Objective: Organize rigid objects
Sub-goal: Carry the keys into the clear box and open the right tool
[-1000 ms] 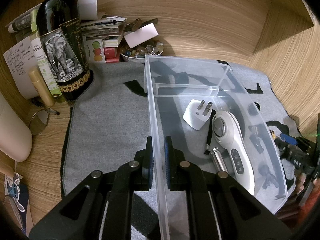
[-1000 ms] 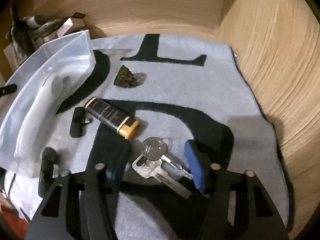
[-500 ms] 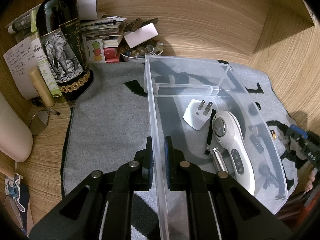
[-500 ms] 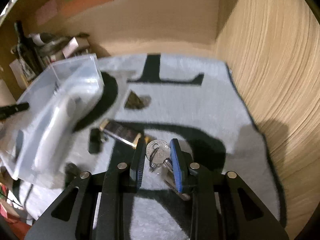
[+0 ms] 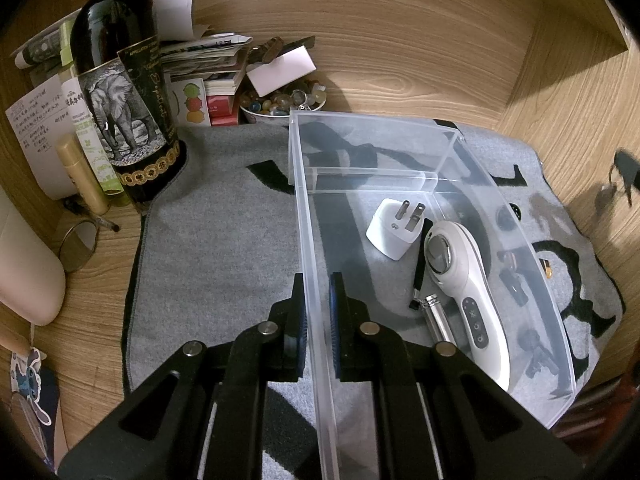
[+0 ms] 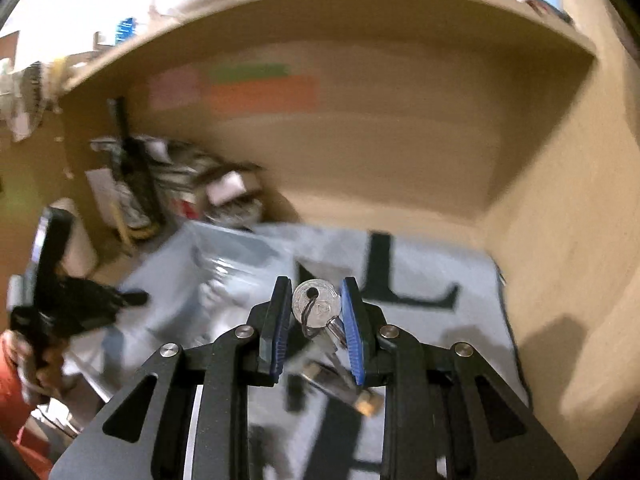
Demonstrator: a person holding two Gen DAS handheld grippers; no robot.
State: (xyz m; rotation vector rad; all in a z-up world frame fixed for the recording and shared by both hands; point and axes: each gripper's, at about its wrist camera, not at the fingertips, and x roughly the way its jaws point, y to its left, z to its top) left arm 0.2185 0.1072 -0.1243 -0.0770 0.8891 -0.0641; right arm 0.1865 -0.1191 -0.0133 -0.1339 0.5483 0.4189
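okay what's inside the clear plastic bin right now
Inside the clear plastic bin: a white two-prong plug adapter, a white handheld device with buttons, a black strap and a small silver metal cylinder. The device covers part of the cylinder.

The clear plastic bin point(image 5: 400, 152) has open floor in its far compartment; a white plug adapter point(image 5: 390, 228) and white handheld device point(image 5: 464, 280) fill the near one. Left, bare grey mat point(image 5: 224, 248) runs to the wine bottle point(image 5: 124, 112).
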